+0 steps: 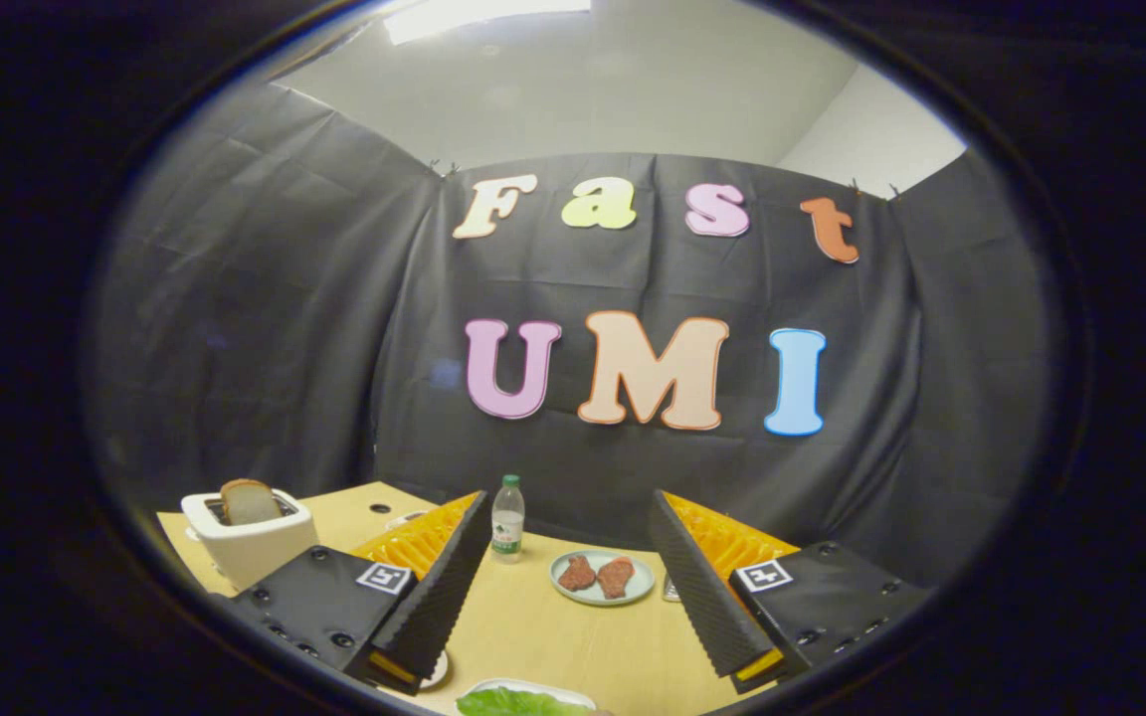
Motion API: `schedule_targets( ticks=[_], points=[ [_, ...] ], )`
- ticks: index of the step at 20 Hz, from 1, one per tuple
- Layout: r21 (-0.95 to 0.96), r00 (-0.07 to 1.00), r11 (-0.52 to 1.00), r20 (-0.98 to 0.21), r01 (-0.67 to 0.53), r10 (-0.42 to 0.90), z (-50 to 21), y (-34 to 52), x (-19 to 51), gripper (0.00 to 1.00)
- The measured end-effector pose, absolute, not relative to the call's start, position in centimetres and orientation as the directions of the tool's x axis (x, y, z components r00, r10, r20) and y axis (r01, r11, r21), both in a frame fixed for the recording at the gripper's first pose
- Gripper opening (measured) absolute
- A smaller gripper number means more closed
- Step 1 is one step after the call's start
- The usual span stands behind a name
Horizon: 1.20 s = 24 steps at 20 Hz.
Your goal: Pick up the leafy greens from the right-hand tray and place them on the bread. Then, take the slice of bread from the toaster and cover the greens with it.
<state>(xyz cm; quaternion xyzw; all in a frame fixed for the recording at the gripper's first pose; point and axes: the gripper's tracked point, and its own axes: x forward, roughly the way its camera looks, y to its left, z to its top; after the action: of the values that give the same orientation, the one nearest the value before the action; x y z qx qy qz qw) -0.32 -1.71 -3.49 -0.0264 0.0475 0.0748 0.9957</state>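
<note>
My gripper (573, 577) is open above the wooden table (533, 626), its fingers spread wide with nothing between them. Leafy greens (518, 703) lie on a white tray (573, 691) close below the fingers, only their top edge showing. A white toaster (250, 542) stands to the left beyond the left finger (439, 587), with a slice of bread (250, 500) sticking up out of its slot. A small part of a white plate (437, 671) peeks out under the left finger; what lies on it is hidden.
A pale green plate (601, 579) with two brown meat pieces sits ahead between the fingers. A small clear water bottle (507, 519) stands behind it, toward the wall. The table's far edge runs just before the black cloth.
</note>
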Motion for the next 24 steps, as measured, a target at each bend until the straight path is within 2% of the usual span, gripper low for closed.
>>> schedule_targets(
  ticks=[11,24],
  points=[
    [-0.092,0.873,0.904,-0.315,-0.418,0.371,-11.2,-1.1,-1.6,1.00],
    [-0.035,0.642,0.750,-0.544,-0.660,0.540,-22.5,0.3,-4.1,1.00]
  ],
)
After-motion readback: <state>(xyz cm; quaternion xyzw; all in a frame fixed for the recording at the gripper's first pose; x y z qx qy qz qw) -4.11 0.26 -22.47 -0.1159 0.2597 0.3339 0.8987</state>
